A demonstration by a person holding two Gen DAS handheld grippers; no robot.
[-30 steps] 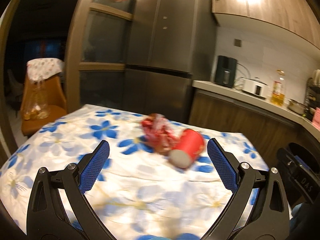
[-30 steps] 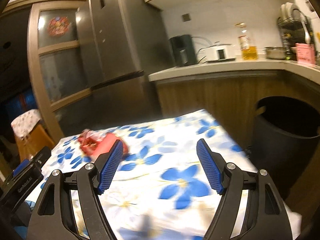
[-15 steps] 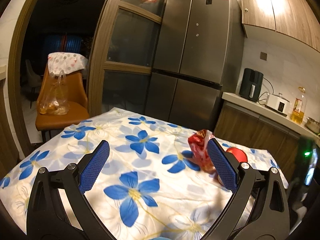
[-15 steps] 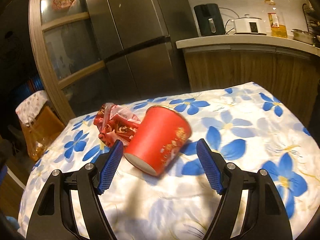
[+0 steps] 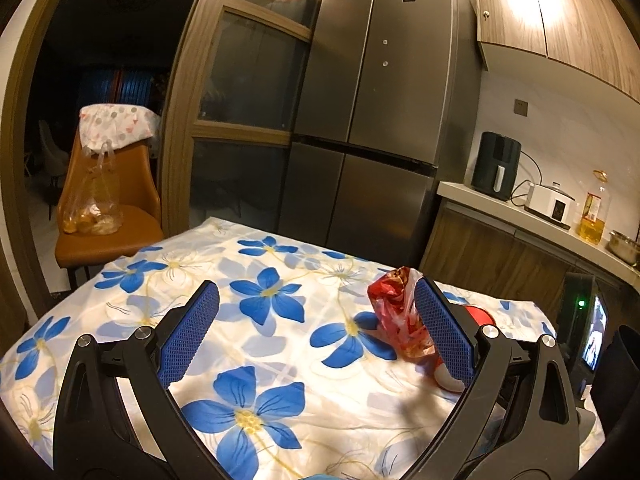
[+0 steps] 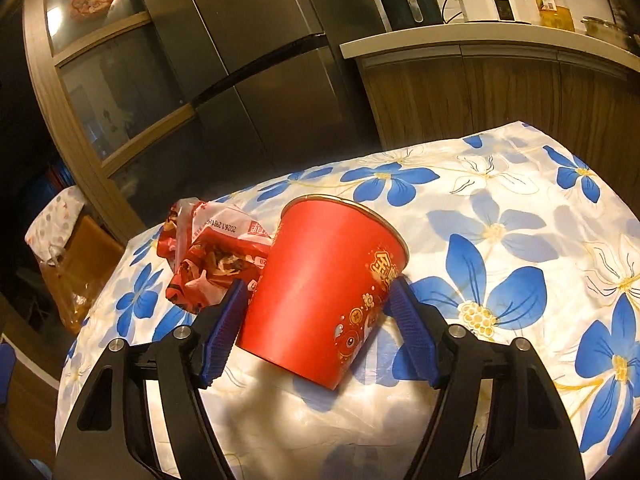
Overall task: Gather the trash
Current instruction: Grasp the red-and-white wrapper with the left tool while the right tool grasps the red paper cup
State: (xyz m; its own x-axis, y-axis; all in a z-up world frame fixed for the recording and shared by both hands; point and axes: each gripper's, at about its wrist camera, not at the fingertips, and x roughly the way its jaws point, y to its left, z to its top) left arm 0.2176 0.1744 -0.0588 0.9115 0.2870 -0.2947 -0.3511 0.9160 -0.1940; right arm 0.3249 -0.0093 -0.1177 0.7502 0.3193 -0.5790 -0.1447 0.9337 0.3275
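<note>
A red paper cup point(image 6: 320, 292) lies tilted on the flowered tablecloth point(image 6: 500, 208). My right gripper point(image 6: 318, 284) straddles it and its jaws are closing, with both blue pads touching the cup's sides. A crumpled red snack wrapper point(image 6: 212, 256) lies against the cup's left side. In the left wrist view my left gripper point(image 5: 316, 288) hovers open and empty over the cloth. There the wrapper point(image 5: 396, 320) stands just inside its right finger, and only a sliver of the cup point(image 5: 478, 314) shows behind that finger.
An orange chair point(image 5: 80, 248) with a plastic bag point(image 5: 94, 216) on it stands beyond the table's left end. A steel fridge point(image 5: 380, 120) is behind the table. The counter point(image 5: 520, 216) on the right carries appliances and an oil bottle point(image 5: 594, 216).
The right gripper came forward and down until the cup sat between its fingers, then narrowed onto it. The left gripper slid left, so wrapper and cup shifted to its right finger.
</note>
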